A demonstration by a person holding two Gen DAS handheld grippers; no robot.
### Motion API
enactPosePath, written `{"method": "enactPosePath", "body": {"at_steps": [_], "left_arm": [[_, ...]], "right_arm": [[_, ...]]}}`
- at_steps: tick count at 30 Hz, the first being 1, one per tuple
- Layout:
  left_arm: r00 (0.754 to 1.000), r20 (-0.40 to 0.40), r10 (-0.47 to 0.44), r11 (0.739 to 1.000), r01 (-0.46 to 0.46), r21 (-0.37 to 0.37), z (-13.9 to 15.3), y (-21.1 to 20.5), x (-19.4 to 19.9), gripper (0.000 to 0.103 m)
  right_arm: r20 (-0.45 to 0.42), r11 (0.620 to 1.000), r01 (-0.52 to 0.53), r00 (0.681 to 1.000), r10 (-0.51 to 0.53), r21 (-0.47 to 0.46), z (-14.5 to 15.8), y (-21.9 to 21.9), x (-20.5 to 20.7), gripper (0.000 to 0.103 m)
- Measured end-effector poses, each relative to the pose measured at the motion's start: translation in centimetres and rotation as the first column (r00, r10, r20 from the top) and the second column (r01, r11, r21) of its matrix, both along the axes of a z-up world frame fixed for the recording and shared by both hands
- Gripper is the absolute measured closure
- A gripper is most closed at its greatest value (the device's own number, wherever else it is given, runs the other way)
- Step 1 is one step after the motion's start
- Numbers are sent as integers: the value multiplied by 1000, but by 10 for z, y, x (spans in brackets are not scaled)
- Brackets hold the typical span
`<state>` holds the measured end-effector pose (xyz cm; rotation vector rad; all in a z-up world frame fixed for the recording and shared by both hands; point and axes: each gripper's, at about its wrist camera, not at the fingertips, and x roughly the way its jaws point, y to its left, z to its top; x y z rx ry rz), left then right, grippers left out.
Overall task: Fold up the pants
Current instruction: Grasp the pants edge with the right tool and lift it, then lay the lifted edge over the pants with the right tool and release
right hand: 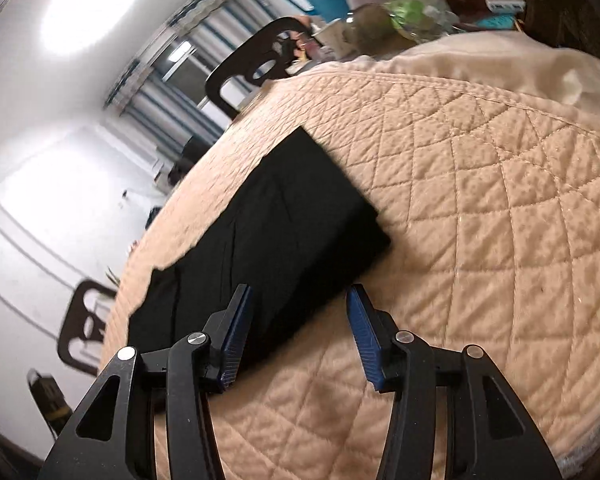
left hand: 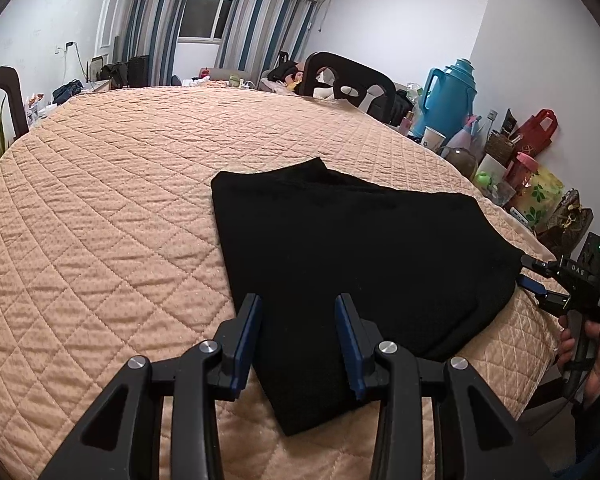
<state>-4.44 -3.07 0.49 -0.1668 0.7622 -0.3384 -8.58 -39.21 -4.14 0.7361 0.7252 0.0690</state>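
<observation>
Left tongs [left hand: 298, 300] stand part open and grip nothing, poised over the near edge of the black pants [left hand: 352, 264]; right tongs [right hand: 300, 296] stand wide and empty at the bundle's 3 o'clock end. The pants lie folded into a compact oblong on the quilted bench [left hand: 100, 216], toward its 4 o'clock side, so folding appears largely done, with perhaps one more fold or smoothing left. Layers cannot be counted in the black cloth, and the right view is blurred.

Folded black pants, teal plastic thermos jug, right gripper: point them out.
Folded black pants [left hand: 352, 248]: left wrist view, middle of top layer.
Teal plastic thermos jug [left hand: 448, 98]: left wrist view, body.
Right gripper [right hand: 298, 324]: right wrist view, between fingertips.
</observation>
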Motion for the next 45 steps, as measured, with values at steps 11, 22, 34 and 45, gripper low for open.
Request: {"method": "enactPosePath", "body": {"at_steps": [11,22,34,45], "left_arm": [[1000,-9,-6,999,6,-35,-5,4,1,62],[1000,-3,-1,999,1,-39,-5,3,-1,61],[998,22,51,998,-51,-40,3,13,-4,61],[981,16,191,980,-190,-53,0,57,-24,61]], "right_arm": [[33,995,101,994,-102,16,3,-7,4,51],[7,995,89,996,-88,-43,4,1,42,60],[189,984,-107,973,133,-144,80,60,52,80],[219,791,-544,766,604,-280,91,232,73,81]]}}
